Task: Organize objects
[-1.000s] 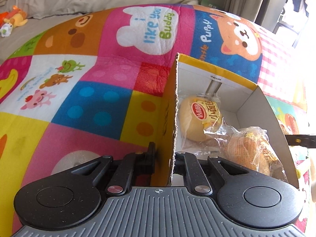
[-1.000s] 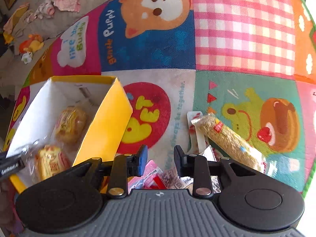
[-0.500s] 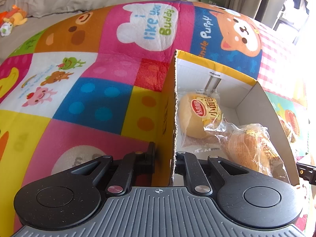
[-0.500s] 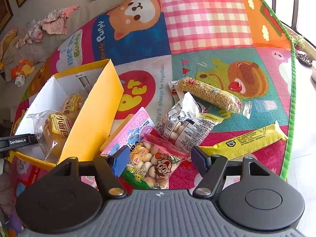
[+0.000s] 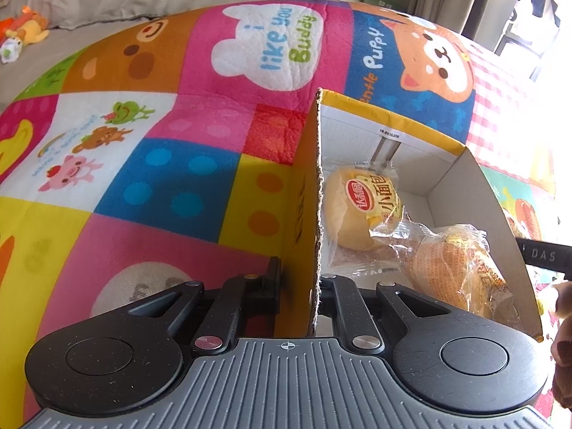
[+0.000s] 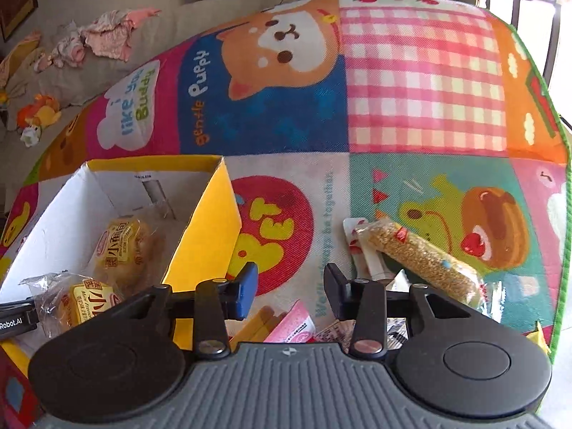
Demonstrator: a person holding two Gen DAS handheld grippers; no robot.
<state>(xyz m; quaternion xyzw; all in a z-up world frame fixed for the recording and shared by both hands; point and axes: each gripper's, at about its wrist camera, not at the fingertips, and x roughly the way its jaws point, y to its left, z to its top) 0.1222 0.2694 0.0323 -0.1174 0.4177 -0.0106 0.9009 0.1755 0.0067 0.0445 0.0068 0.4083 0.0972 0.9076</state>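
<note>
A yellow cardboard box [image 5: 304, 193] with a white inside stands on the play mat. My left gripper [image 5: 302, 279] is shut on the box's near left wall. Two wrapped buns [image 5: 361, 211] [image 5: 461, 268] lie inside it. In the right wrist view the box [image 6: 211, 236] is at the left with the buns [image 6: 121, 243] in it. My right gripper [image 6: 290, 291] is open and empty, low over a pile of snack packets: a pink packet [image 6: 295, 325] under the fingers and a grain bar [image 6: 425, 264] to the right.
The colourful patchwork play mat [image 6: 411, 82] covers the floor. Its green edge [image 6: 561, 214] runs along the right. A sofa with clothes [image 6: 103, 35] and a small toy [image 6: 39, 114] lies behind the mat.
My right gripper moved forward and lower over the snack pile, and its jaws are narrower than half a second ago. My left gripper still holds the box wall.
</note>
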